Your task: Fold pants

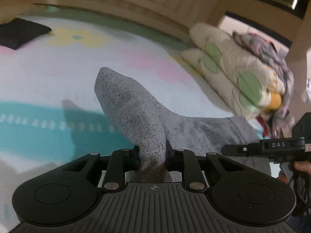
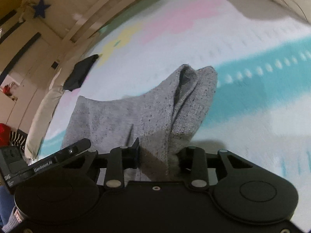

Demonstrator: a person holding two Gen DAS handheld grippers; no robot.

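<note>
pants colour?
Speckled heather grey pants, clearest in the right wrist view.

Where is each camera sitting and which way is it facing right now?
Left wrist: sits on the left gripper, looking forward and down over the bed; its jaws pinch the grey pants; the right gripper and a fingertip show at right.
Right wrist: sits on the right gripper, tilted over the bed; jaws pinch the pants; the left gripper shows at left.
Shared: pants, bed, a dark cloth, each other's gripper.

Bedroom: patterned bedsheet (image 1: pixel 58 73), wooden headboard (image 1: pixel 116 2), pillows (image 1: pixel 229 68).
</note>
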